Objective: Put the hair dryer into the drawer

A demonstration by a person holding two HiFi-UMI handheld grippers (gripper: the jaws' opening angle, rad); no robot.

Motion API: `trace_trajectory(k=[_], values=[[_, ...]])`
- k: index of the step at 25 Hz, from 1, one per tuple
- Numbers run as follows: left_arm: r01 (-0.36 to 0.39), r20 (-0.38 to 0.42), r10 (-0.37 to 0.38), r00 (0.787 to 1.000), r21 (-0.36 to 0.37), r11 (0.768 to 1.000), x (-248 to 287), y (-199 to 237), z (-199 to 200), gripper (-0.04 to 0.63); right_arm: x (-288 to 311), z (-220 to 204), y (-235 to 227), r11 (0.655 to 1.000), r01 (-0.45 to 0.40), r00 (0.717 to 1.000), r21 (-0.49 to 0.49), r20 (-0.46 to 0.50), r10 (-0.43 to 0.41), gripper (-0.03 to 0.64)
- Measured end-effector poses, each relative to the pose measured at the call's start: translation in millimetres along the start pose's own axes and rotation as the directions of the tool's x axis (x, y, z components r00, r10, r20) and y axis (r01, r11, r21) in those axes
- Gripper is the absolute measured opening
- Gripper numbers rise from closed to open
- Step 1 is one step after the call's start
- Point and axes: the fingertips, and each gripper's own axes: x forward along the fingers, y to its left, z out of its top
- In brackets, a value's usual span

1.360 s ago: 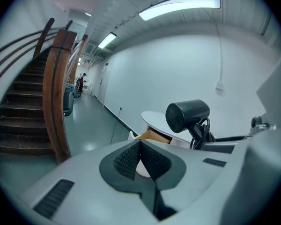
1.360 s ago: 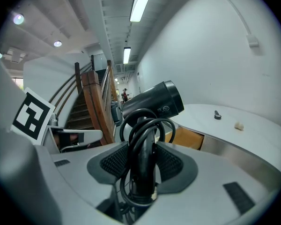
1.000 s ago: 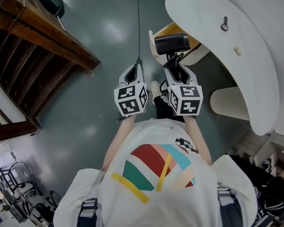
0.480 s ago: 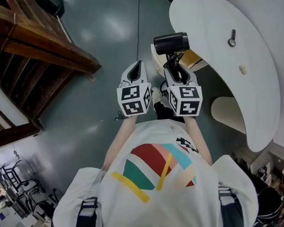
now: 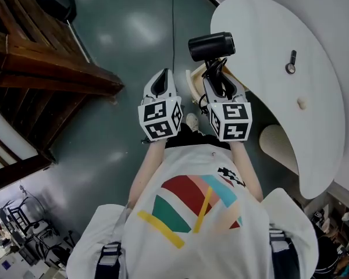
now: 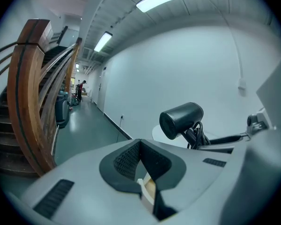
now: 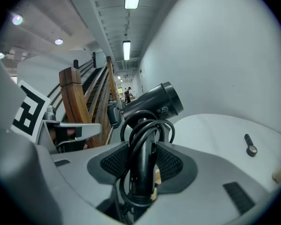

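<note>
right gripper clamped on hair dryer handle.
left gripper alongside, jaws together, empty; both forearms reach forward from the chest, tilted slightly down.

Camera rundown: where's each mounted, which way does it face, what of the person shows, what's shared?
Head view: on the person's head, facing steeply down at the floor; shows shirt, forearms, left gripper, right gripper.
Left gripper view: on the left gripper, along its closed, empty jaws toward a white wall; only gripper bodies show.
Right gripper view: on the right gripper, along jaws clamping the hair dryer; the left gripper's marker cube shows.
Shared: all three show the hair dryer and wooden staircase.
</note>
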Motion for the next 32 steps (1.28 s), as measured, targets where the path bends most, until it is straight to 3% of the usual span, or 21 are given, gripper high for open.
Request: trace_trajectory(k=[6, 15, 22, 32], values=[[0.014, -0.006, -0.014, 1.0, -0.003, 1.0, 22, 12, 17, 0.016, 21, 6, 5, 1.0, 0.002, 1.0, -0.004, -0.029, -0.002, 0.192], [0.167, -0.025, -0.166, 0.986, 0.089, 0.982, 57, 2, 46, 0.015, 43, 29, 10, 0.994, 0.094, 0.996, 0.052, -0.013, -0.093, 0.19], [0.287, -0.067, -0.28, 0.958, 0.143, 0.947, 80, -10, 53, 0.015, 51, 31, 10, 0.979, 0.168, 0.986, 0.118, -0.022, -0.166, 0.189], [0.433, -0.17, -0.405, 0.898, 0.179, 0.884, 96, -47, 36, 0.015, 32, 8, -13, 0.922, 0.3, 0.954, 0.243, -0.08, -0.29, 0.187]])
